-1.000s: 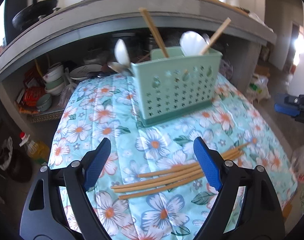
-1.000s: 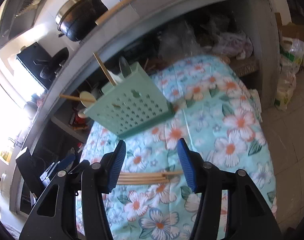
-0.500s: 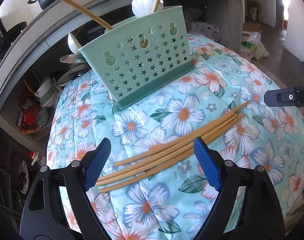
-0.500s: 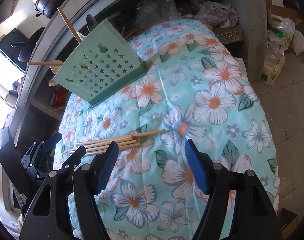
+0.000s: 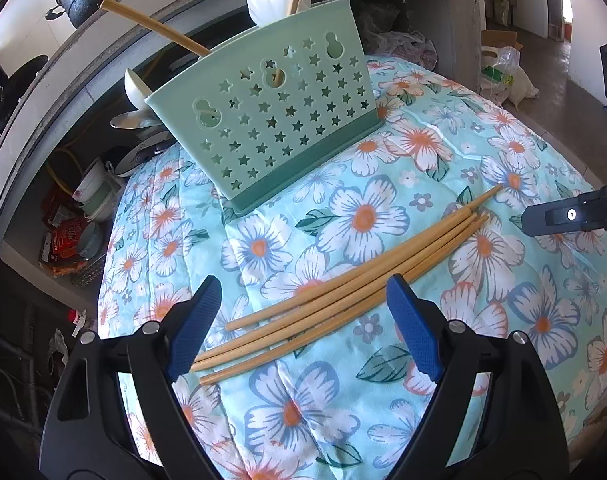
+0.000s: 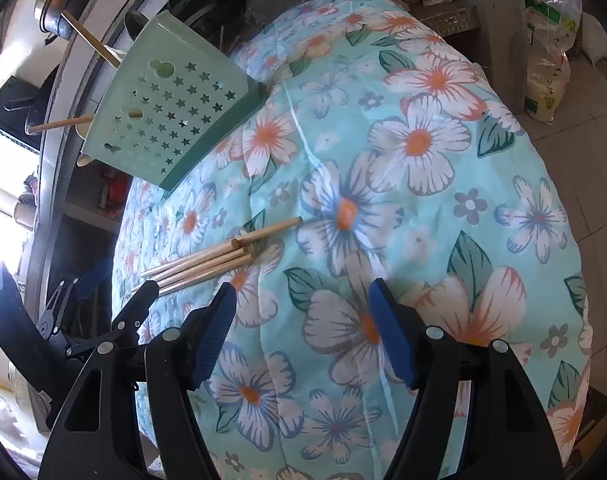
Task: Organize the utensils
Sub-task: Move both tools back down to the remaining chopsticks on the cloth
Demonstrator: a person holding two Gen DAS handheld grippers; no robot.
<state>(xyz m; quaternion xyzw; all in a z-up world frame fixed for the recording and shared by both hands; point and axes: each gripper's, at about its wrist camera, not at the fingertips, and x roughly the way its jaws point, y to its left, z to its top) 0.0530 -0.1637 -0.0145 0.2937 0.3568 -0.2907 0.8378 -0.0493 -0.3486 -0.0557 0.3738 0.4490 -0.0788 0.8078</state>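
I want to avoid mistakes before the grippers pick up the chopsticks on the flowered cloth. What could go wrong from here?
1. The four loose chopsticks lie tight together, so the open left gripper may catch several or scatter them.
2. The flowered cloth is soft and may get pinched too.
3. The green holder already has utensils leaning out; a new chopstick could hit them.

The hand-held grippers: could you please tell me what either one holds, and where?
Nothing is held: the left hand-held gripper is open above the chopsticks; the right hand-held gripper is open, empty.
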